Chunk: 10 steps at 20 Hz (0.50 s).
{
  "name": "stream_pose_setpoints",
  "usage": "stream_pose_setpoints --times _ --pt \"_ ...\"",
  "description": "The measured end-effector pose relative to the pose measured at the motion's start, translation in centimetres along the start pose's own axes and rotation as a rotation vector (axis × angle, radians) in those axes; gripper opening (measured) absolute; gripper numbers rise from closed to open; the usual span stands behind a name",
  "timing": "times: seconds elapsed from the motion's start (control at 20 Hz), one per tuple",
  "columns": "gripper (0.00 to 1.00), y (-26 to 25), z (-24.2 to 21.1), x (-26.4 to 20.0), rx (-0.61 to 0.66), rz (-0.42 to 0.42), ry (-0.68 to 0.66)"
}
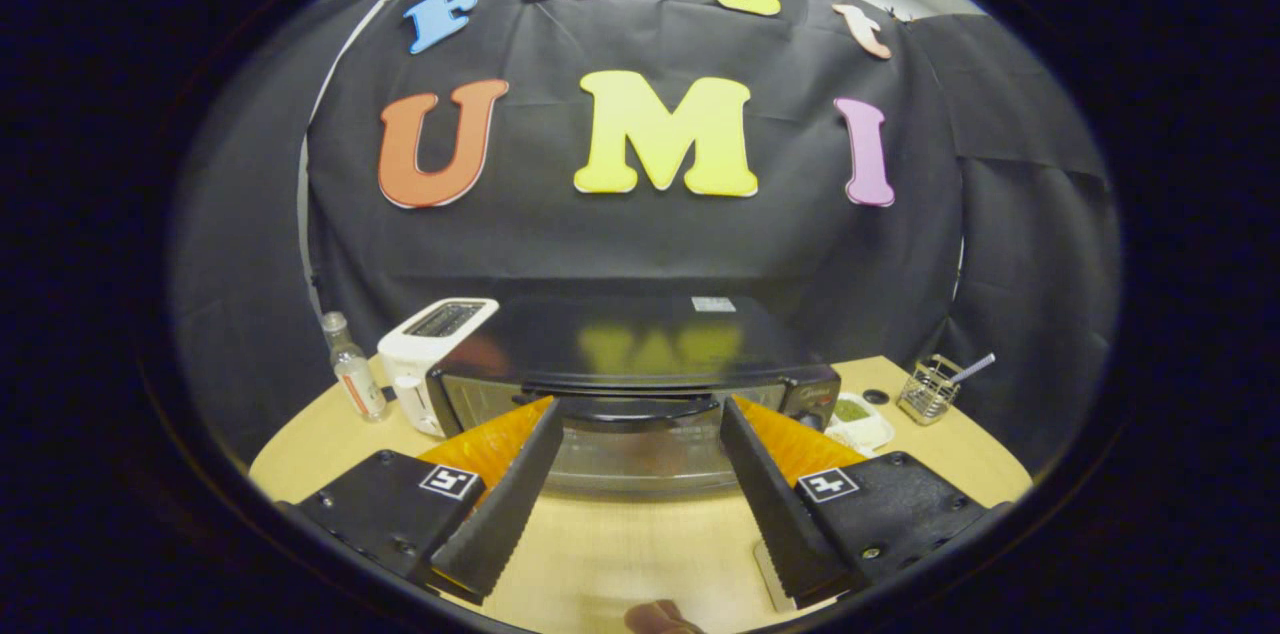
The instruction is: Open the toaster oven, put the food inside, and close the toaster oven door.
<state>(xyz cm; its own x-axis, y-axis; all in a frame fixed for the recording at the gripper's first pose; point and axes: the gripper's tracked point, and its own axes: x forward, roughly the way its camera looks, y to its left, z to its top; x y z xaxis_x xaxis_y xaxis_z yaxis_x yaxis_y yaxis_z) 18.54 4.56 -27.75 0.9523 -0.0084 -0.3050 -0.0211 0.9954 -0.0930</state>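
Two fingers of our gripper [640, 414] stand wide, empty, flanking the toaster oven [630, 384] door handle [637, 408] at twelve o'clock: rigid, probably slick, so we grasp mid-bar.

Nothing legible is showing up here. The sticker [713, 304] on the toaster oven [640, 339] and the bottle [355, 379] label are blurring out. The gripper [638, 406] fingers are sitting spread wide.

The big black toaster oven [640, 354] has a shiny, smooth top and a glass door. The pale wood tabletop [620, 544] looks smooth and matt. The little wire basket [928, 389] is shiny metal.
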Motion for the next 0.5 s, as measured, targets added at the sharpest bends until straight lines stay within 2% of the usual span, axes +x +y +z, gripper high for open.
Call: stream_pose_setpoints --times 0.4,0.5 --pt "1.00 -1.6 10.5 -13.2 -0.026 -0.019 -0.182" --pt "1.00 -0.8 12.6 -17.7 -0.046 0.018 -0.255"
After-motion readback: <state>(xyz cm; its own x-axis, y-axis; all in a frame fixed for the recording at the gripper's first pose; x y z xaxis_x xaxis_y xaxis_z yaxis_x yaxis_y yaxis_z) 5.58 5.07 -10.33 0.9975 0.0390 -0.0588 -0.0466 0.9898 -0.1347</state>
